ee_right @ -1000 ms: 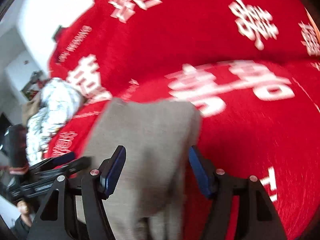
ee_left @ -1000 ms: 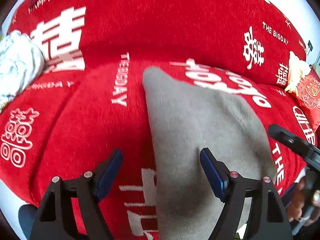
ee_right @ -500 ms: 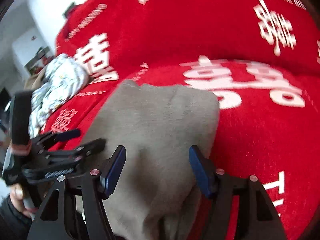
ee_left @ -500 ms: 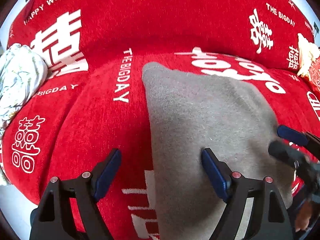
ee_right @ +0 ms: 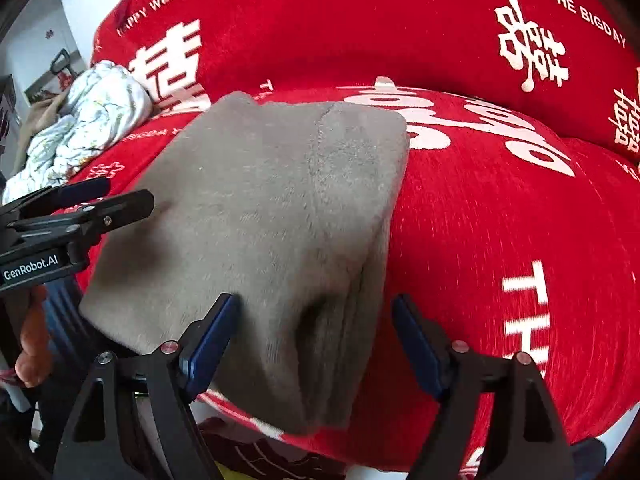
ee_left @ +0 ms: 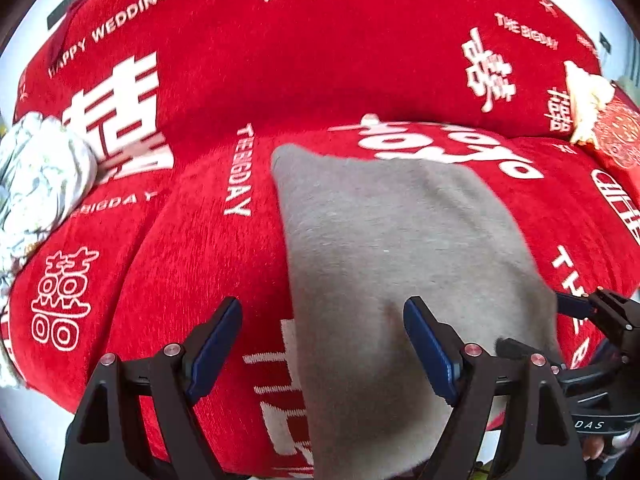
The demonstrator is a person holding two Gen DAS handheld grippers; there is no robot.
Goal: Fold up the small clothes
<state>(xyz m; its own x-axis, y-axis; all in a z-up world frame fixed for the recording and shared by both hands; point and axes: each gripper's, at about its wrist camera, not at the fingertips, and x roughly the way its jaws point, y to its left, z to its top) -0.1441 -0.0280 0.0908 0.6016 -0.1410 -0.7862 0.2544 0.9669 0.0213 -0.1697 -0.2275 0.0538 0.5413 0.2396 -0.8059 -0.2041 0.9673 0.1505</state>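
The grey garment (ee_right: pixel 280 216) lay already folded into a thick, layered rectangle on the seat cushion of the red sofa (ee_right: pixel 500 208), its near end hanging a little over the cushion's front edge and its far end reaching toward the crease where seat meets backrest. Its long axis ran from that front edge back toward the backrest, roughly in line with the way both cameras looked.

The right hand-held gripper (ee_right: pixel 316 344) stood with its jaws wide apart, holding nothing. It sat at the garment's near right corner: the stacked fold edges came down between the two pads, the left pad touching or just beside the cloth, the right pad over bare red cover. The left hand-held gripper (ee_left: pixel 322 344) was likewise spread wide and empty. It straddled the garment's (ee_left: pixel 400 248) left long edge near the front of the cushion, one pad over the sofa (ee_left: pixel 168 280) cover and the other over grey cloth. Whether either pad pressed into the fabric could not be told.

Judged from this, both tools were about equally near, each at one near corner, so a further fold would most likely carry the near end away toward the backrest, across the short axis. A crumpled white floral cloth (ee_right: pixel 92 120) lay at the sofa's left end, well apart.
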